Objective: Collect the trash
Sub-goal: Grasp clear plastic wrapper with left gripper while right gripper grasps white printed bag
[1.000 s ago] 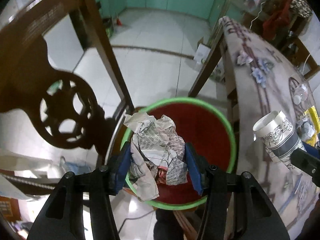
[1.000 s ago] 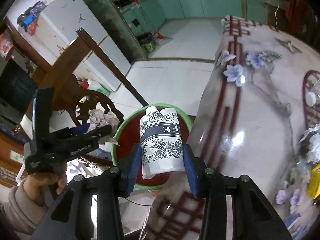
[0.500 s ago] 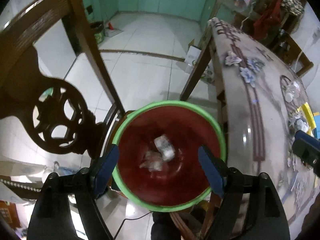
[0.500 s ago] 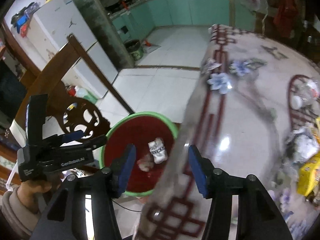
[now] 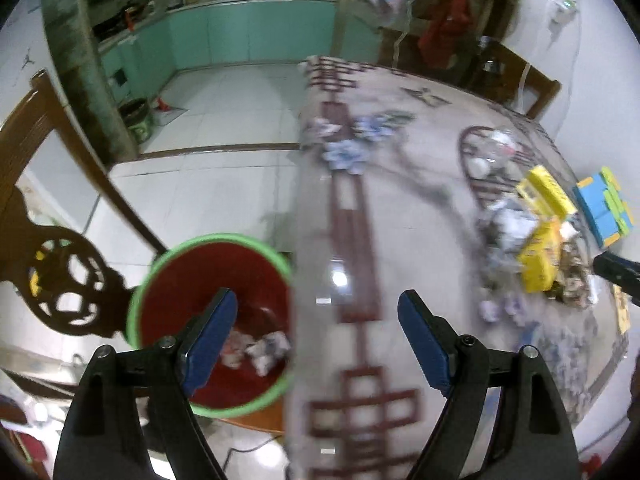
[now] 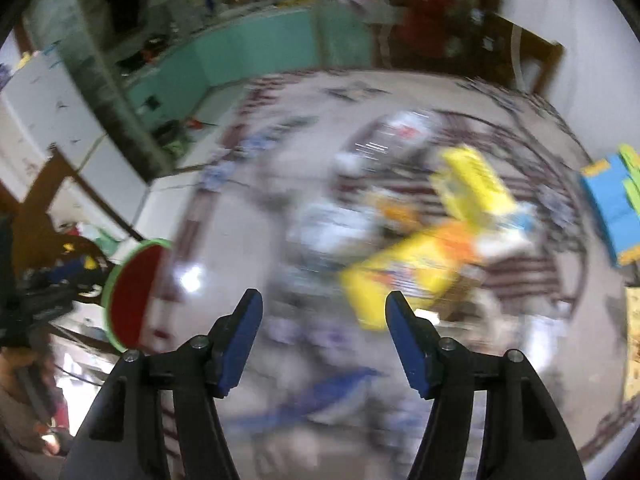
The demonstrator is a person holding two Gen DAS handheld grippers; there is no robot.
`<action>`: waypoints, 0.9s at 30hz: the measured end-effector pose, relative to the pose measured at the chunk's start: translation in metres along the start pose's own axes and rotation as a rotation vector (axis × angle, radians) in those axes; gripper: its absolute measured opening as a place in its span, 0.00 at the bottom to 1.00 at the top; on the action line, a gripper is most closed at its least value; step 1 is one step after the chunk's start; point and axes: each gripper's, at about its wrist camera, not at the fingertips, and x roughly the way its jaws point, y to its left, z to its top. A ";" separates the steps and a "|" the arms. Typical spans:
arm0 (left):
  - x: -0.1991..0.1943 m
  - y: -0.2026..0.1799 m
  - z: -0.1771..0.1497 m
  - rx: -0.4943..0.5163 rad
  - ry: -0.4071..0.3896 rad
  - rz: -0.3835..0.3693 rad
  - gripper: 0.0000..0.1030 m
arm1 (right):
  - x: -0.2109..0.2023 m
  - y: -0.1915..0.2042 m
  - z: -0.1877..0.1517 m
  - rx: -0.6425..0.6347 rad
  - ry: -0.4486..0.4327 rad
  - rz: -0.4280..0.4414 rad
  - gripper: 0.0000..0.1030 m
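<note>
Red inside and green-rimmed, one trash bin (image 5: 212,320) sitting low beside the table edge, partly behind the left finger of the left gripper (image 5: 318,340), crumpled paper scraps (image 5: 260,350) lying on its bottom, their count lost to blur. Left gripper spread wide, nothing between its two blue pads (image 5: 424,344), only glossy patterned tablecloth (image 5: 384,208) in the gap. Ahead and right of those fingers, well apart, a litter pile (image 5: 532,252): two yellow packages, crumpled white paper, one clear plastic container farther back, one blue-and-green box at the far right; print on all of it too smeared to read. Right gripper (image 6: 324,332) empty too, jaws opening, roughly half spread, hovering over the tablecloth with the same litter pile (image 6: 420,248) just beyond its fingertips, the nearer yellow package off the right pad (image 6: 404,340). Bin (image 6: 136,292) far out to the left of the right gripper's fingers, half cut off by the table edge. No legible brand or label anywhere in either blurred view.
</note>
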 end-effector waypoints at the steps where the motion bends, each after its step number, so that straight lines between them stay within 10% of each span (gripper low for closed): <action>1: 0.000 -0.015 -0.001 0.011 0.001 -0.010 0.80 | 0.001 -0.019 -0.001 0.007 0.015 -0.012 0.61; 13: 0.013 -0.158 -0.014 0.117 0.038 -0.090 0.80 | 0.057 -0.135 -0.030 -0.053 0.190 0.010 0.60; 22: 0.057 -0.179 -0.001 -0.032 0.090 -0.122 0.80 | 0.031 -0.164 -0.030 0.011 0.076 0.121 0.00; 27: 0.099 -0.163 0.013 -0.215 0.157 -0.149 0.77 | 0.012 -0.175 -0.026 0.059 0.044 0.167 0.00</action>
